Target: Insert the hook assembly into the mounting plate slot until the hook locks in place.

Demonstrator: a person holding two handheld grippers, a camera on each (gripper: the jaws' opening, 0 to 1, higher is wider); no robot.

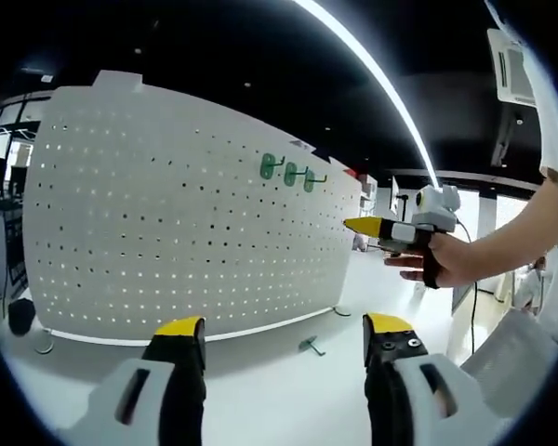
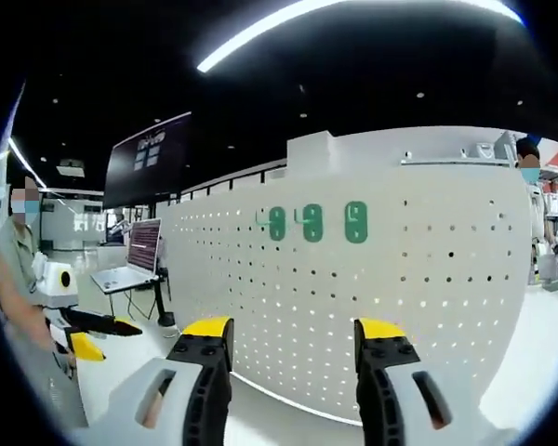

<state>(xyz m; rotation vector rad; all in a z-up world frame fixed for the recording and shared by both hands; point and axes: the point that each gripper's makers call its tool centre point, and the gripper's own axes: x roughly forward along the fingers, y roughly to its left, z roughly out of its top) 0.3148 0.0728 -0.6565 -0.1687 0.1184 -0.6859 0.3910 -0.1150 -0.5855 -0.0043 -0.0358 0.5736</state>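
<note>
A white pegboard (image 1: 167,214) stands upright on the white table (image 1: 279,390). Three green hook plates (image 1: 290,174) hang in a row near its upper right. A loose hook (image 1: 310,346) lies on the table in front of the board. My left gripper (image 1: 284,334) is open and holds nothing, and it stands short of the loose hook. A hand holds my right gripper (image 1: 365,226) in the air by the board's right end. In the right gripper view the right gripper (image 2: 294,336) is open and holds nothing, facing the pegboard (image 2: 428,297) below the green hook plates (image 2: 312,222). The left gripper (image 2: 93,327) comes in at the far left.
The board rests on small feet (image 1: 44,346) at its corners. A laptop (image 2: 130,265) on a stand and a large dark screen (image 2: 149,158) stand beyond the board's left end. A person (image 2: 19,307) is at the left edge.
</note>
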